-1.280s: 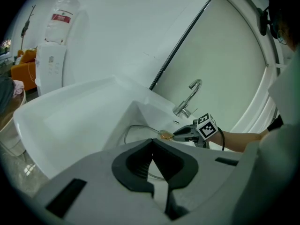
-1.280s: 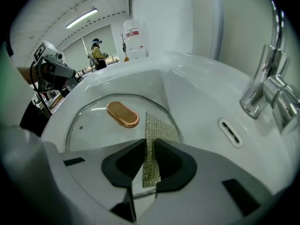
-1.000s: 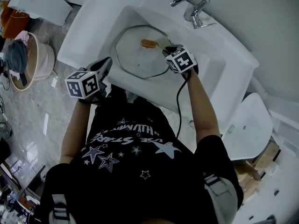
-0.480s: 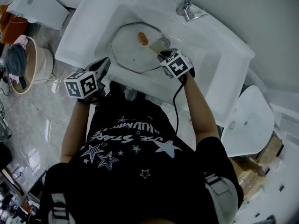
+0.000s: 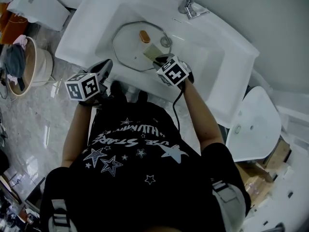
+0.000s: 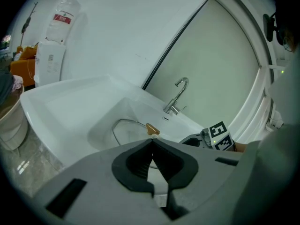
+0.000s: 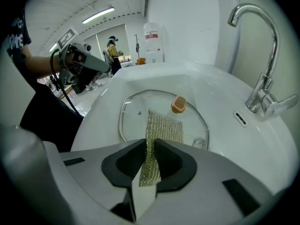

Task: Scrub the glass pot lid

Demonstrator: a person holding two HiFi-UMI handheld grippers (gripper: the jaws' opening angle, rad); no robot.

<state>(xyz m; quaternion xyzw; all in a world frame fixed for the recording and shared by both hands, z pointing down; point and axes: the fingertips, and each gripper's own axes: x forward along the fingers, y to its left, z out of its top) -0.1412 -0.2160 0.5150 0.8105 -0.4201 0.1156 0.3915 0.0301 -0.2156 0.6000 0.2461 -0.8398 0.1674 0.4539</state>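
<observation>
Two fingers (image 7: 125,165) of right gripper (image 7: 151,142) pinch mesh scrubber (image 7: 165,125); left gripper (image 6: 151,142) fingers (image 6: 133,165) touch.

One glass lid (image 5: 128,47), one mesh scrubber (image 7: 161,125), one faucet (image 5: 186,1), one sink (image 5: 231,50), two claws (image 5: 109,65) (image 5: 157,61).

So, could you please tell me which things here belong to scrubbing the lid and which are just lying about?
For the job:
glass lid, lying in the sink
mesh scrubbing cloth, reaching over the lid
right claw, shut on the cloth

Lying about:
left claw, shut and empty, short of the basin
tap
tub on the floor
</observation>
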